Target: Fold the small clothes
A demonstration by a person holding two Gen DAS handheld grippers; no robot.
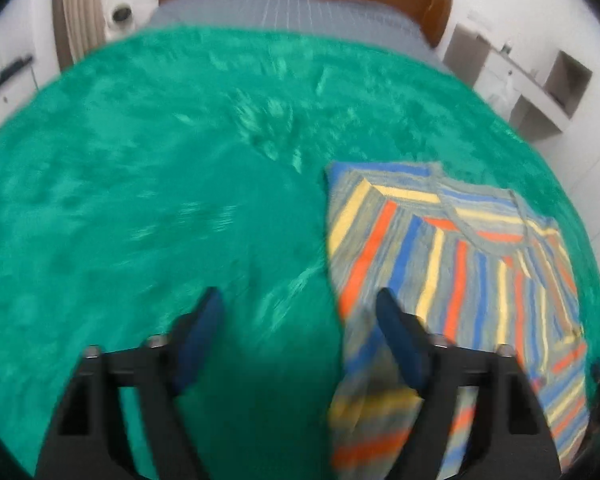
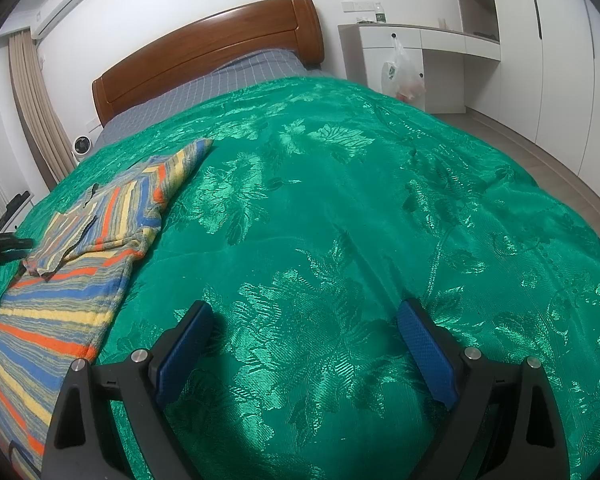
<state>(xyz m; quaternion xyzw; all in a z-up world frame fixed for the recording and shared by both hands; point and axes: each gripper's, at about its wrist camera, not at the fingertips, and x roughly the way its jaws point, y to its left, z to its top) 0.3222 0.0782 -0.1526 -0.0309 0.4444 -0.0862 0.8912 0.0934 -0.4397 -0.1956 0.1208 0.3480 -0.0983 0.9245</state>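
Observation:
A small striped knit top (image 1: 456,276), in blue, yellow, orange and grey, lies on the green bedspread (image 1: 160,184). In the left wrist view it lies to the right; my left gripper (image 1: 300,300) is open, its right finger (image 1: 400,340) over the garment's left edge, nothing held. The view is blurred. In the right wrist view the top (image 2: 72,264) lies at the left, one part folded over itself. My right gripper (image 2: 306,316) is open and empty above bare bedspread (image 2: 340,200), right of the garment. The left gripper's tip (image 2: 4,246) shows at the far left edge.
A wooden headboard (image 2: 204,56) and grey checked sheet (image 2: 228,76) lie at the far end of the bed. A white desk (image 2: 412,44) with a hanging plastic bag (image 2: 400,76) and white wardrobes (image 2: 560,60) stand to the right. Curtains (image 2: 36,112) and a small fan (image 2: 82,146) are at left.

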